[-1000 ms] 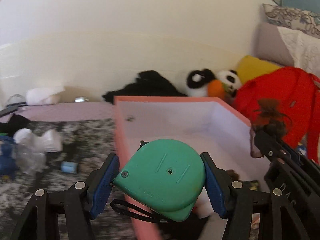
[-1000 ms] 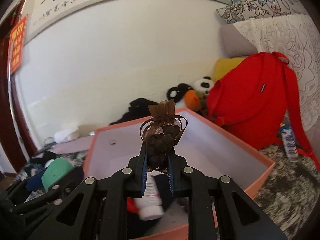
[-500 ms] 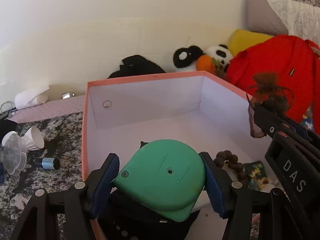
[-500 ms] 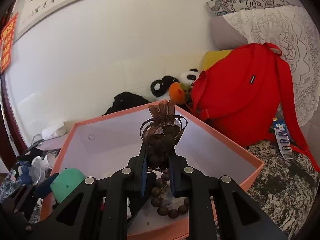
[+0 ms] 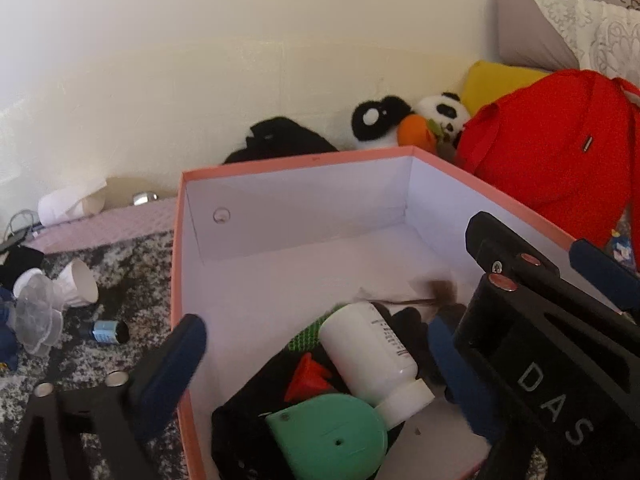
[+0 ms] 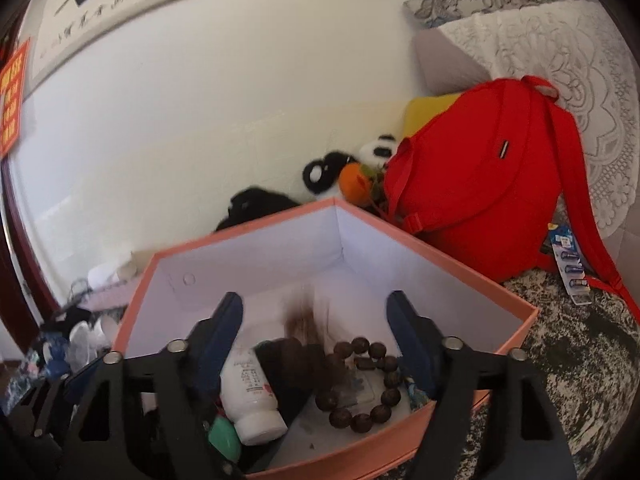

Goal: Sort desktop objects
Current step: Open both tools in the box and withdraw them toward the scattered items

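A pink box (image 5: 280, 162) with a white inside stands on the dark speckled desk and also shows in the right wrist view (image 6: 460, 260). My left gripper (image 5: 316, 344) is open over it; the green tape measure (image 5: 328, 436) lies in the box beside a white bottle (image 5: 372, 352). My right gripper (image 6: 316, 328) is open above the box. The brown pouch (image 6: 302, 316) is a blur between its fingers, falling or just landed. A bead bracelet (image 6: 360, 384) and the white bottle (image 6: 250, 392) lie in the box.
A red backpack (image 5: 552, 168) leans behind the box at the right, with a panda plush (image 5: 416, 120) and a black cloth (image 5: 276, 140) along the wall. Paper cups (image 5: 76, 284), a small blue bottle (image 5: 104, 330) and a battery pack (image 6: 570, 264) lie on the desk.
Both grippers opened over the box. The green tape measure dropped from the left gripper into the box. The brown pouch left the right gripper and is dropping into the box.
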### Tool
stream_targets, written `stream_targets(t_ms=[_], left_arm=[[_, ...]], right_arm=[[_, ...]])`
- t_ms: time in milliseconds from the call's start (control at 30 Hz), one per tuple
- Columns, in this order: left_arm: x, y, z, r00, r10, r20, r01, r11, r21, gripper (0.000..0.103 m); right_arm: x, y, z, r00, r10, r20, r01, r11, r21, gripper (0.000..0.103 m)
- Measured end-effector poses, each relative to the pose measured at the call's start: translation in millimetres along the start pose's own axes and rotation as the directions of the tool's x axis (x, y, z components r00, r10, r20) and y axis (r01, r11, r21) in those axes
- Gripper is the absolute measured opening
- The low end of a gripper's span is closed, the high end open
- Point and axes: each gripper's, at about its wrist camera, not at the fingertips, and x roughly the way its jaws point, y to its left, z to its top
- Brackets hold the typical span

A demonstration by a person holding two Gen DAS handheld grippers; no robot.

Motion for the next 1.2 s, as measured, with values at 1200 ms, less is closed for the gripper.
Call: stream_targets(t_ms=[1200], left_arm=[[-22.5, 109.1, -11.4, 0.971, 0.241, -0.012, -0.241, 0.967, -0.089, 0.098]], right_arm=[[-23.8, 84.1, 2.3, 0.990, 0.141, 0.022, -0.142, 0.989, 0.045, 0.084]])
